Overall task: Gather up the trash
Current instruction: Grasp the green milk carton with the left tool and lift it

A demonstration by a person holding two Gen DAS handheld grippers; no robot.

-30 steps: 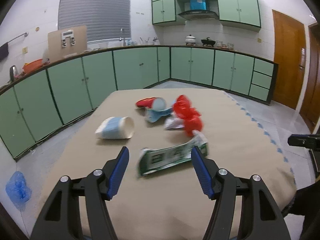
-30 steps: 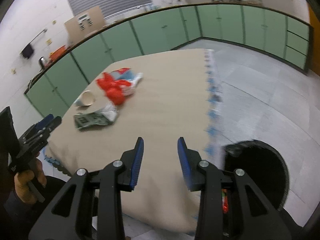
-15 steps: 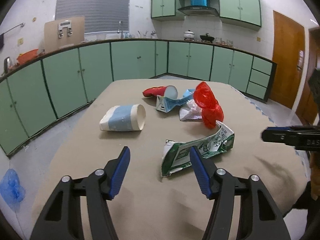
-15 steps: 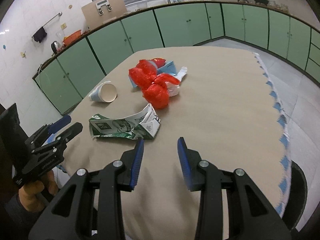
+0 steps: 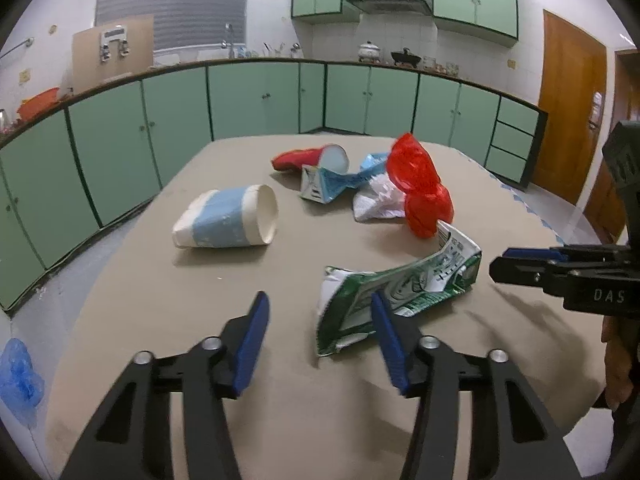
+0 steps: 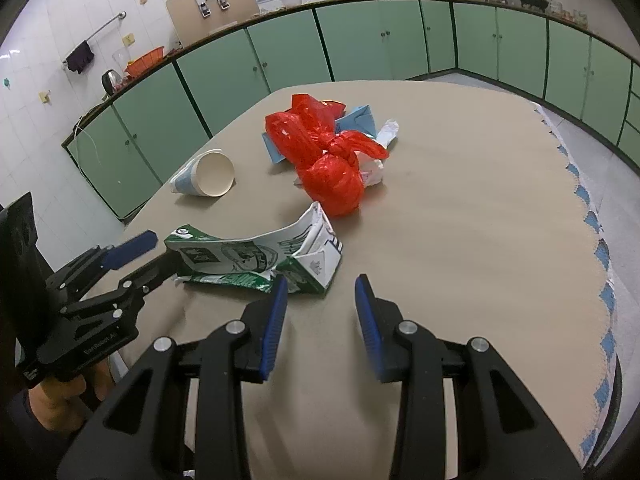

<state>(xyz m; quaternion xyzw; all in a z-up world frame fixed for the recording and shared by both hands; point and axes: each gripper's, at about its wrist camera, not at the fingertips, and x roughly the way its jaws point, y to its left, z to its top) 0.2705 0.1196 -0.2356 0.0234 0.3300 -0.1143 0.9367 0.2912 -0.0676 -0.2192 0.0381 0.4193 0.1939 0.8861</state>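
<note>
Trash lies on a beige table (image 5: 168, 280). A crushed green and white carton (image 5: 396, 284) (image 6: 256, 256) is nearest. Behind it are a knotted red plastic bag (image 5: 420, 188) (image 6: 324, 152), a white and blue paper cup (image 5: 228, 220) (image 6: 208, 176) on its side, a red cup (image 5: 308, 158), a blue flattened carton (image 5: 332, 182) and white crumpled wrap (image 5: 380, 200). My left gripper (image 5: 320, 328) is open, its right finger over the green carton's near end. My right gripper (image 6: 320, 312) is open and empty, just short of the carton's other end.
Green kitchen cabinets (image 5: 256, 100) run around the room behind the table. A wooden door (image 5: 572, 108) is at the right. A blue plastic bag (image 5: 18, 372) lies on the floor at the left. The table's scalloped blue edge (image 6: 600, 248) is at the right.
Both grippers have moved in over the table toward the green carton. The right gripper swung from the floor side and a black bin to the trash pile. Both stayed open.
</note>
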